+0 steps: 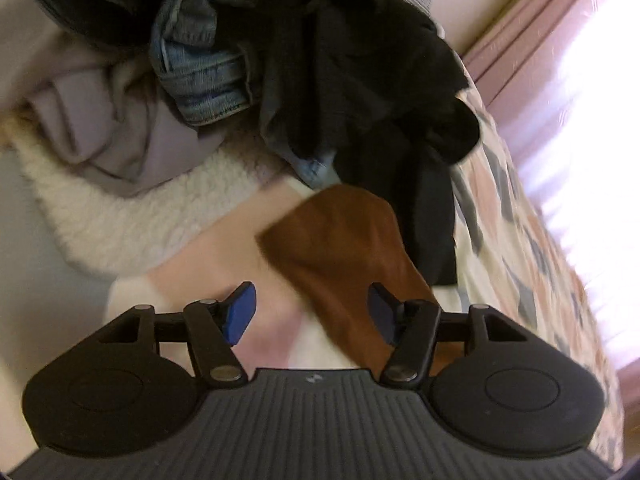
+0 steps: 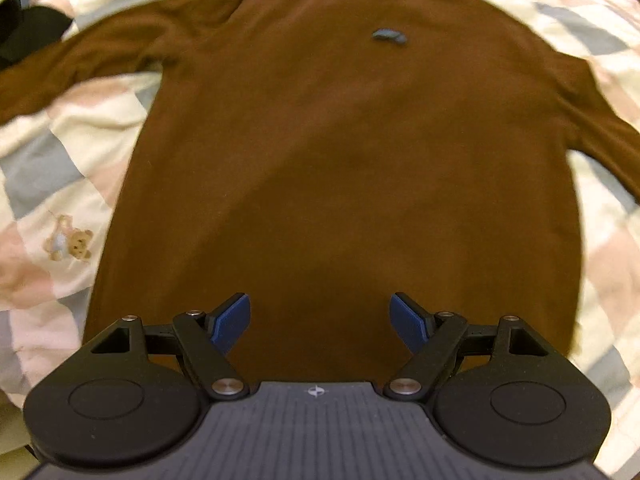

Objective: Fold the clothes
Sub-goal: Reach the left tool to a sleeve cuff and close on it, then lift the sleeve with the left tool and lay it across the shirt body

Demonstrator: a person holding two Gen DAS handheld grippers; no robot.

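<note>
the brown sweater (image 2: 340, 168) lies flat, front up, on the patchwork quilt (image 2: 48, 160), sleeves out to both sides. the right gripper (image 2: 320, 320) hovers over its hem, fingers spread and empty. the left gripper (image 1: 312, 312) (also spread) sits above a sleeve end, near piled clothes (image 1: 240, 60).

— That sweater (image 2: 340, 160) is plain brown, with a small blue mark (image 2: 389, 35) on the chest.

— And the quilt (image 2: 48, 152) is cream, pink and grey-blue patches, with a little teddy bear (image 2: 70, 243).

— Faded blue jeans (image 1: 200, 68), black clothes (image 1: 360, 60), a white fleece (image 1: 140, 216).
</note>
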